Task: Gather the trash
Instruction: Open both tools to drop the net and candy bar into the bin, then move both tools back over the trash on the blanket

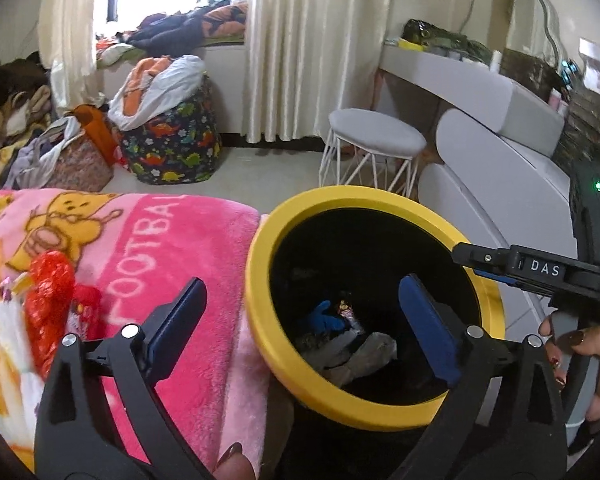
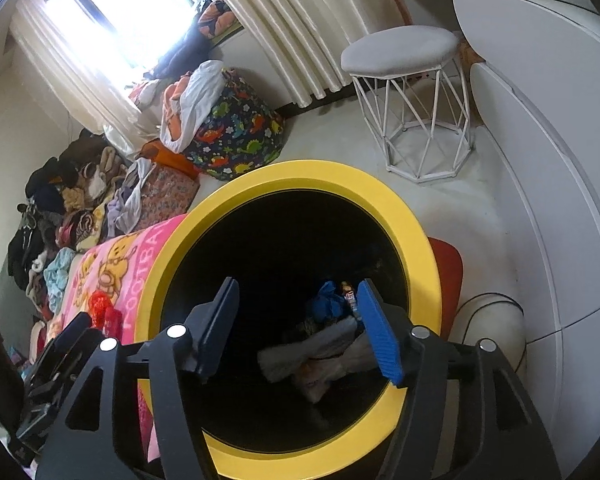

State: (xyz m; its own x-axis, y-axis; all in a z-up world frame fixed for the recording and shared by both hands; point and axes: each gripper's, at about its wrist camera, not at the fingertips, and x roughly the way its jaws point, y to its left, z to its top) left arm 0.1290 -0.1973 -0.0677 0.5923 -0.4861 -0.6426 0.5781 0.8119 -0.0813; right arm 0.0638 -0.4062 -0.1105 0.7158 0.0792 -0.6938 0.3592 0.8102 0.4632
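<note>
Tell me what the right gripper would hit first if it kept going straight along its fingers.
Probably the trash heap at the bottom of the bin: the right gripper, jaws open and empty, points into its dark mouth, toward the grey-white crumpled wrappers. Depth is hard to judge.

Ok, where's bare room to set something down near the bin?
Bare floor between the yellow-rimmed bin, white wire stool and dinosaur-print bag. The pink blanket is clear beside the bin; red wrappers crowd its far side.

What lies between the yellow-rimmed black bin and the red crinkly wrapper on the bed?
Only bare pink fleece blanket printed "FOOTBALL" separates the yellow-rimmed black bin from the red crinkly wrapper, clearest in the left wrist view.
</note>
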